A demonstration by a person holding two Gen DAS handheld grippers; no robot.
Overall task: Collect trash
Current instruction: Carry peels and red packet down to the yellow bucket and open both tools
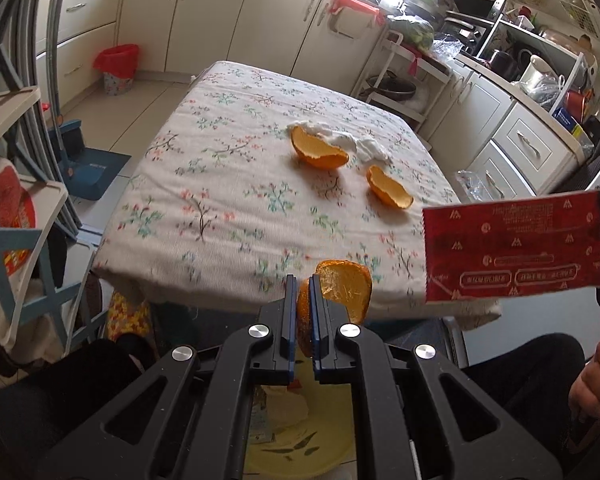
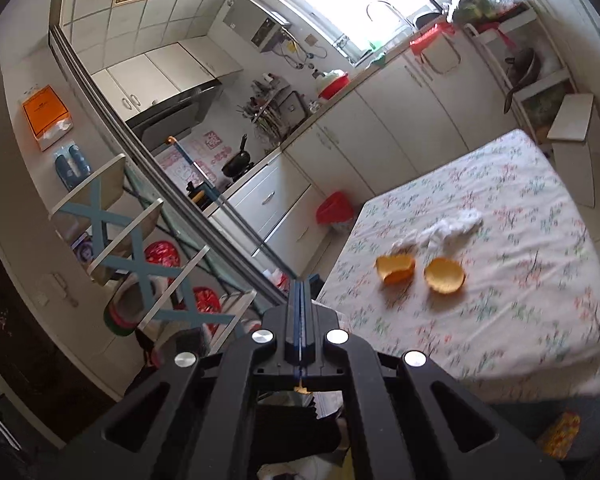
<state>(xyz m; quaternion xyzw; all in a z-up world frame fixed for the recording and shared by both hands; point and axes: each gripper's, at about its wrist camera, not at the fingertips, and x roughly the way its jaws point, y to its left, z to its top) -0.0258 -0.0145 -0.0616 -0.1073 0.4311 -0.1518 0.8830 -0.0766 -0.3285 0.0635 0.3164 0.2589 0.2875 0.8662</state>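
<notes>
Left claw (image 1: 303,280) clamped on orange peel piece (image 1: 346,286), just off near edge of surface (image 1: 220,216). Right claw (image 2: 301,280) pinched on red wrapper (image 1: 512,248), held beside surface. Step, likely: carrying both to bin. Left on surface: two peel halves (image 1: 318,150), tissue (image 1: 360,142). Next: release over yellow bin (image 1: 300,440) below, reach for rest.

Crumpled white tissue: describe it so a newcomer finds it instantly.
Find the flowered tablecloth. Near its middle lie two orange peels: one touching the crumpled white tissue, the other lying apart. It is the only white, soft thing there.
</notes>
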